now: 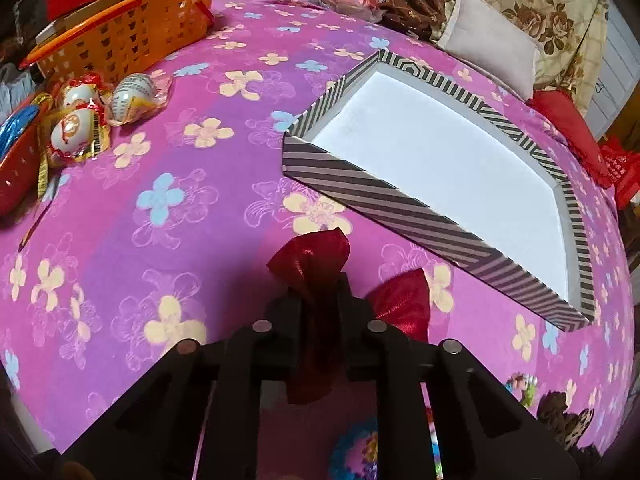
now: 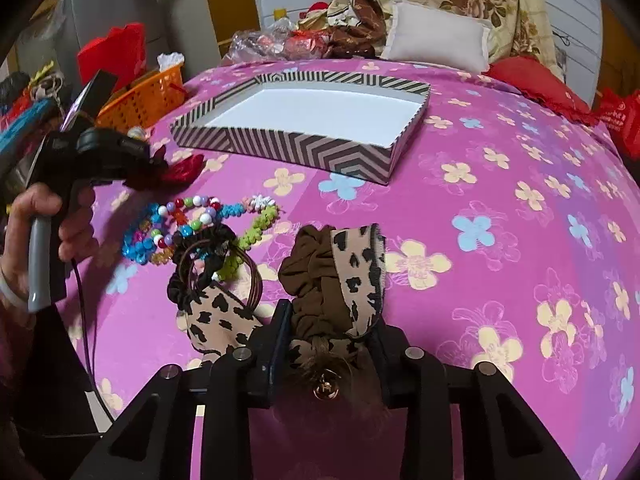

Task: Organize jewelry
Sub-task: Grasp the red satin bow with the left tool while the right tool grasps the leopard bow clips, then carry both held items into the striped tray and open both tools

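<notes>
A: What is each hand doing?

B: The left gripper (image 1: pixel 316 300) is clenched on a shiny red bow (image 1: pixel 310 260); the ribbon is pinched between its black fingers (image 1: pixel 290 312), with one loop sticking up past the tips and another loop off to the right. The right gripper (image 2: pixel 332 320) has its fingers (image 2: pixel 282 320) pressed on a brown scrunchie (image 2: pixel 312 264) with a leopard-print ribbon, lying on the pink flowered blanket (image 2: pixel 500 240).

A: Where is the rest of the jewelry?

B: From the right wrist view, a pile sits just left of the scrunchie: colourful bead bracelets (image 2: pixel 188 220), a green flower strand (image 2: pixel 256 228), a black scrunchie (image 2: pixel 200 256) and another leopard-print bow (image 2: pixel 220 316), all touching or overlapping. The person's hand (image 2: pixel 36 216) grips the left tool's handle at the far left.

A: And the box?

B: A shallow striped box (image 2: pixel 280 144) with a white inside lies open on the blanket beyond the pile, holding nothing. An orange basket (image 1: pixel 124 36) and wrapped sweets (image 1: pixel 84 120) sit at the blanket's left edge.
</notes>
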Demonstrator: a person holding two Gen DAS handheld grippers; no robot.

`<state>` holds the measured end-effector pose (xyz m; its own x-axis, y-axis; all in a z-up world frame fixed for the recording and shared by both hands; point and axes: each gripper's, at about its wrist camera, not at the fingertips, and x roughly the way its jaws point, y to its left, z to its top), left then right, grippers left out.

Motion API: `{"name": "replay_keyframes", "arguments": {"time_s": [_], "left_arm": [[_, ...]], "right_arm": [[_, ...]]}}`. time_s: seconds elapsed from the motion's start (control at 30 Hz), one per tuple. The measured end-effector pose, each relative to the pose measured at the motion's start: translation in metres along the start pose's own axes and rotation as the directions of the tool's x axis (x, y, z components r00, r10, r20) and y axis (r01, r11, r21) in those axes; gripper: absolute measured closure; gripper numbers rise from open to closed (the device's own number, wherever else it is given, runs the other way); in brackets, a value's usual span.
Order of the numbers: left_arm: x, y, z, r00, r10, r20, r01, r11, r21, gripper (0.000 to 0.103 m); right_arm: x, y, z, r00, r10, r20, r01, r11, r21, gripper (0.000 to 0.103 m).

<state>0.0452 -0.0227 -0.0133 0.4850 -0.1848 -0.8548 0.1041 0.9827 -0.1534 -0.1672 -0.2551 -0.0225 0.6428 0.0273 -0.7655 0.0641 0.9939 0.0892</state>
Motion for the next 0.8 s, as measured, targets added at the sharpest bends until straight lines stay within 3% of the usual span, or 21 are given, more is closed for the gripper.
{"name": "replay_keyframes", "arguments": {"time_s": [0.43,0.8], "left_arm": [[-0.065,0.002,0.004,0.993,-0.062,0.1,0.058,0.998,0.039,0.092],[-0.072,-0.022,0.033,0.988,-0.053,0.146,0.044,0.997,0.066,0.092]], "right_arm": [[-0.03,-0.005,0.029,0.994,0.003,0.105,-0.005,1.0,0.015,0.07],[-0.023,-0.022,0.079,0.989,-0.018,0.15,0.013,0.999,0.033,0.07]]}}
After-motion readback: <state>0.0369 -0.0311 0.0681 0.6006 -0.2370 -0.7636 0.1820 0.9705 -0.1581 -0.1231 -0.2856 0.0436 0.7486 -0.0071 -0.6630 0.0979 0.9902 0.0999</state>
